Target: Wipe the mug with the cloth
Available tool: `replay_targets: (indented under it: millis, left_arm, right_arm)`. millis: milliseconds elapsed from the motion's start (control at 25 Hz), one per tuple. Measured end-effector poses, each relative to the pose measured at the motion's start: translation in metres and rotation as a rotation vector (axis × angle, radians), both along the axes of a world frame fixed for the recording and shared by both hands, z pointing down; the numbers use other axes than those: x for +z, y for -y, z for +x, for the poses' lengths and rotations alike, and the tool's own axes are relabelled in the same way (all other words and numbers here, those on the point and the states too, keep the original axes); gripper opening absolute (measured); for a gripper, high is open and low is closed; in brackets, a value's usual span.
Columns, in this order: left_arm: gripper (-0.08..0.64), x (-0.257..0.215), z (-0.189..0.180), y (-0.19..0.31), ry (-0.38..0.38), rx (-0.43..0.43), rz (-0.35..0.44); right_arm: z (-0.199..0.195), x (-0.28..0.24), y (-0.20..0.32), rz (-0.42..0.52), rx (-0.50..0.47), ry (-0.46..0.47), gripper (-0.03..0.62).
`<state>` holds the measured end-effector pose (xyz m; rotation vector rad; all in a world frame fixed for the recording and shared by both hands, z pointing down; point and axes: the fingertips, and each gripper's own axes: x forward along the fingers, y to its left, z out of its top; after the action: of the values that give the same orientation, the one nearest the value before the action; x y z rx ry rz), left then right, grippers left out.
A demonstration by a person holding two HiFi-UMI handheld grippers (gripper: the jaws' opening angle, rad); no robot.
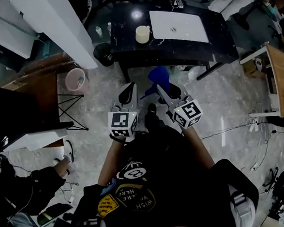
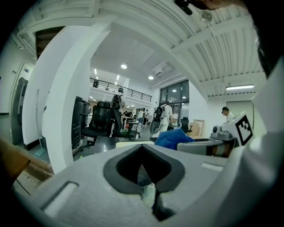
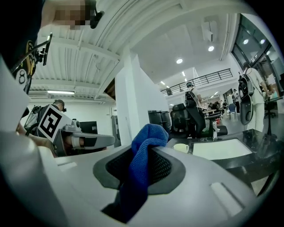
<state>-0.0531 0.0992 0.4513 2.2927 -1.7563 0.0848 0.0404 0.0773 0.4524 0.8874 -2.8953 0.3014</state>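
Two grippers are up in front of the person, and the head view takes in the whole floor. Far left, a pink bin [image 1: 75, 80] sits on the pale floor beside a white column [image 1: 68, 23].

Coming across, the left gripper [image 1: 129, 87] points forward at the black counter [image 1: 126, 24], its marker cube [image 1: 123, 124] facing up at the camera. In the left gripper view its jaws are pressed together, the two grey halves meeting along one seam. Nothing is caught between them.

Up on the counter stands the mug [image 1: 142, 34], cream-coloured and upright, near the front edge. It is just left of the white sink [image 1: 197, 34] and well apart from both tools. Nobody is touching it. The right gripper view catches it too, small and pale beyond the jaw tips [image 3: 181, 147].

Moving right, the blue cloth [image 1: 159, 77] is bunched at the nose of the right gripper [image 1: 161, 91]. The right gripper view shows its jaws clamped on the cloth [image 3: 144, 155]. One rounded fold sticks up above the pads and the rest hangs down through the gap. The two grippers ride side by side, close together but not touching, both over the floor short of the counter. Farthest right, the sink basin lies flat in the dark top.
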Motion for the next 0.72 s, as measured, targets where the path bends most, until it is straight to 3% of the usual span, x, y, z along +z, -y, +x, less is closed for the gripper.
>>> replay_targets:
  millis: [120,320,720]
  left_arm:
    - [0.005,0.003,0.004,0.058,-0.010,0.017,0.010]
    - [0.005,0.002,0.016,0.140,0.053,0.068,0.040]
    - [0.005,0.045,-0.037,0.257,0.060,0.060,-0.036]
  right_arm:
    - [-0.003,0.008,0.045,0.004,-0.026,-0.015,0.089]
    - [0.007,0.031,0.123,-0.026,-0.034,-0.058,0.089]
    - [-0.014,0.069,0.230,-0.086,-0.018,-0.107,0.089]
